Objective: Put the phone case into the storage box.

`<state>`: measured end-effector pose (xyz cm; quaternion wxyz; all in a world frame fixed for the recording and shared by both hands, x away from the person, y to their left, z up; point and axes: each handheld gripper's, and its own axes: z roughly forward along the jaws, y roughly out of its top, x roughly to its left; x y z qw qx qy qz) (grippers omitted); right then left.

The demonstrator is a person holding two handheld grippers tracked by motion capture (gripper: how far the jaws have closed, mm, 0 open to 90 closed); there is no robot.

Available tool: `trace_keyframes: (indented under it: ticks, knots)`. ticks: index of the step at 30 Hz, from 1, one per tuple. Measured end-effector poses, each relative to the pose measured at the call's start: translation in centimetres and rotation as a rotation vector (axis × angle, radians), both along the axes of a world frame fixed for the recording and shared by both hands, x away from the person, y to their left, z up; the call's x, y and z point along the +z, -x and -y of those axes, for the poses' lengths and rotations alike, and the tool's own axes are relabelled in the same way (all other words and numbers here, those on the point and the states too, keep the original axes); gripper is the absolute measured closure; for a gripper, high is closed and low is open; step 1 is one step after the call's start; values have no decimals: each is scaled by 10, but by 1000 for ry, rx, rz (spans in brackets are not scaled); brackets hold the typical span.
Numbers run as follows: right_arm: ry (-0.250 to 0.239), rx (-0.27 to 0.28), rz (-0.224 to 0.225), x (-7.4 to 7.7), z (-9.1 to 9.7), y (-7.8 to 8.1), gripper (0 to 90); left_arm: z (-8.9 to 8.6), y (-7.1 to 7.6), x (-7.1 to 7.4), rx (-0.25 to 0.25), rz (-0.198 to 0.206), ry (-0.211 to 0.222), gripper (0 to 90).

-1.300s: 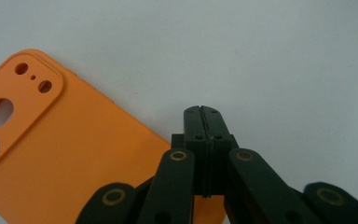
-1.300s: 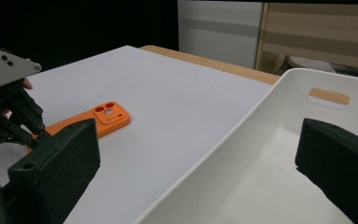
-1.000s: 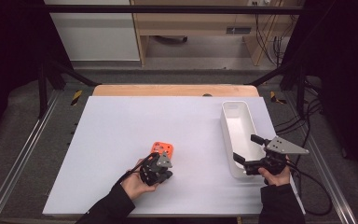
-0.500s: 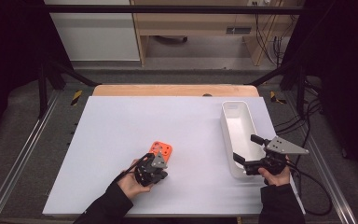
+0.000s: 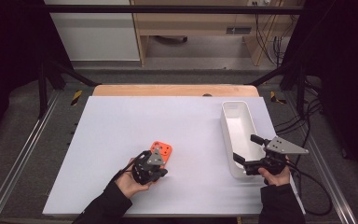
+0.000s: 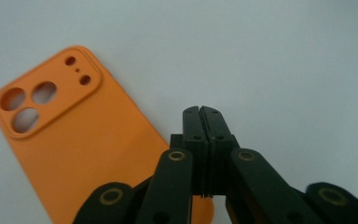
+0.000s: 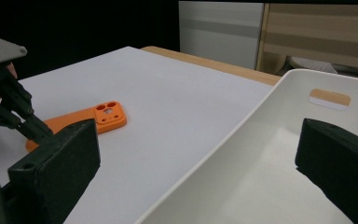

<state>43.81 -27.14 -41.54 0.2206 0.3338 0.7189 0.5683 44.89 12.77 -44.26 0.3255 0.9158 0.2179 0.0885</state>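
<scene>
An orange phone case (image 5: 162, 148) lies flat on the white table, camera cut-outs at its far end. My left gripper (image 5: 157, 173) hovers over the case's near end. In the left gripper view, the left gripper (image 6: 203, 112) has its jaws pressed together with nothing between them, just off the edge of the case (image 6: 74, 140). They have just started to part by a hair. My right gripper (image 5: 244, 147) is open wide at the near end of a white bin (image 5: 224, 127). In the right gripper view, one jaw is inside the bin (image 7: 261, 163) and the other outside.
The bin holds nothing that I can see. A wooden strip (image 5: 168, 90) borders the table's far edge, and metal rails (image 5: 25, 149) run along both sides. Cables (image 5: 314, 186) trail off to the right of the right hand.
The left gripper has edged slightly to the left over the case's near end. The case, the bin and the right gripper have stayed put.
</scene>
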Motion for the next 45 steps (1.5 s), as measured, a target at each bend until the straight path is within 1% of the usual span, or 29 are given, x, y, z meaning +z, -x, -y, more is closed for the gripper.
trace_keyframes:
  ticks: [1, 2, 4, 5, 6, 7, 8, 10, 11, 12, 13, 14, 15, 16, 17, 18, 19, 20, 23, 26, 27, 28, 30, 35, 36, 41, 43, 44, 45]
  knots:
    - [2, 2, 0, 0, 0, 0, 4, -2, 0, 3, 2, 7, 13, 845]
    - [2, 2, 0, 0, 0, 0, 4, -4, 0, 6, 11, 18, 29, 845]
    - [0, 2, 0, 0, 0, 0, 4, -10, -1, 14, 41, 35, 73, 787]
    - [0, -1, -1, 0, 0, 0, 4, -10, -1, 14, 41, 35, 73, 757]
    - [1, 1, 0, 0, 0, 0, 4, -14, -2, 19, 68, 53, 99, 720]
    - [1, 1, 1, 0, 0, 0, 4, -16, -2, 21, 77, 59, 109, 686]
    - [1, -1, 2, 0, 0, 0, 4, -18, -3, 24, 92, 71, 131, 645]
    - [-2, -2, 2, 0, 1, 0, 4, -23, -4, 28, 114, 89, 148, 557]
    - [-3, -3, 2, 0, 1, 0, 4, -23, -4, 28, 114, 89, 148, 528]
    - [-3, -3, 2, 0, 1, 0, 4, -25, -4, 30, 126, 95, 161, 528]
    - [-4, -3, 4, 1, 1, 0, 4, -27, -5, 33, 136, 100, 178, 440]
    - [-4, -3, 4, 1, 1, 0, 4, -29, -5, 35, 149, 107, 190, 440]
    - [-4, -3, 3, 1, 1, 0, 4, -33, -6, 38, 171, 122, 203, 367]
    - [-5, -3, 3, 1, 1, 1, 4, -33, -6, 38, 171, 122, 203, 316]
    - [-5, -3, 3, 1, 1, 1, 4, -35, -7, 40, 186, 129, 207, 267]
    - [-7, -2, 4, 1, 2, 1, 4, -39, -8, 43, 208, 139, 220, 244]
    - [-8, -2, 3, 1, 2, 1, 4, -39, -8, 43, 208, 139, 220, 213]
    - [-7, -2, 4, 1, 2, 1, 4, -43, -10, 45, 236, 132, 233, 161]
    - [-10, -3, 7, 2, 2, 1, 4, -46, -12, 46, 265, 132, 225, 74]
    - [-12, -3, 10, 2, 3, 1, 4, -47, -13, 47, 282, 124, 224, 24]
    - [-12, -5, 10, 2, 3, 1, 4, -48, -14, 48, 299, 120, 225, 12]
    - [-12, -5, 10, 2, 3, 1, 4, -48, -14, 48, 299, 120, 225, 7]
    - [-13, -2, 13, 2, 3, 1, 4, -50, -16, 50, 323, 117, 237, 1]
    - [-11, -2, 10, 2, 3, 1, 4, -50, -17, 54, 338, 119, 250, 0]
    - [-10, -2, 9, 2, 2, 1, 4, -50, -18, 55, 334, 117, 254, 0]
    - [-9, -1, 8, 2, 2, 1, 4, -45, -21, 54, 337, 110, 236, 0]
    - [-9, -2, 7, 2, 2, 1, 4, -42, -25, 51, 346, 95, 228, 0]
    - [-9, -2, 8, 2, 2, 1, 4, -42, -25, 51, 346, 95, 228, 0]
    - [-11, 0, 10, 2, 3, 1, 4, -39, -27, 48, 352, 88, 218, 0]
